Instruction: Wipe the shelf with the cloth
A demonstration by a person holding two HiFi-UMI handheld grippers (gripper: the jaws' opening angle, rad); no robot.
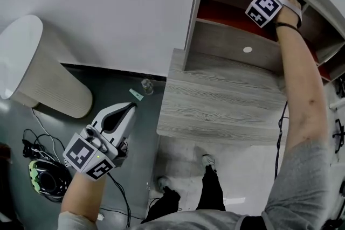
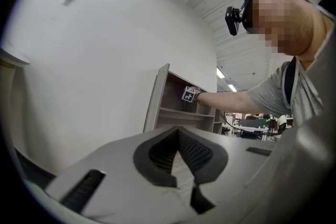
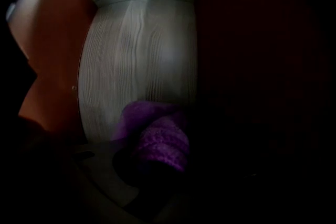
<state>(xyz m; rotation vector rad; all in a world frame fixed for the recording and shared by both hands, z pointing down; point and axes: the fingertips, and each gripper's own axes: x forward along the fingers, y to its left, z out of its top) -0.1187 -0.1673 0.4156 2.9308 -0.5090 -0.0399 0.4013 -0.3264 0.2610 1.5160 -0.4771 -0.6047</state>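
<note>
So, biggest thing first: the grey wood-grain shelf unit (image 1: 232, 48) stands on the matching grey wood-grain bench (image 1: 215, 105). Our right arm reaches into its upper compartment, the one with the red-orange back panel (image 1: 215, 11). The right tongs (image 3: 155, 162) are clamped on the fuzzy purple cloth (image 3: 163, 141). In the right gripper view that cloth looks pressed against the pale grained shelf board (image 3: 142, 60).

The left tongs (image 2: 179, 136) hang low off to the side above the floor, closed up with nothing in them.

We'd say the wiping is under way, but we can't call it done. No dust or streaks show, so we can't tell how much of this board is covered. The lower compartment and the ones further right probably remain.
</note>
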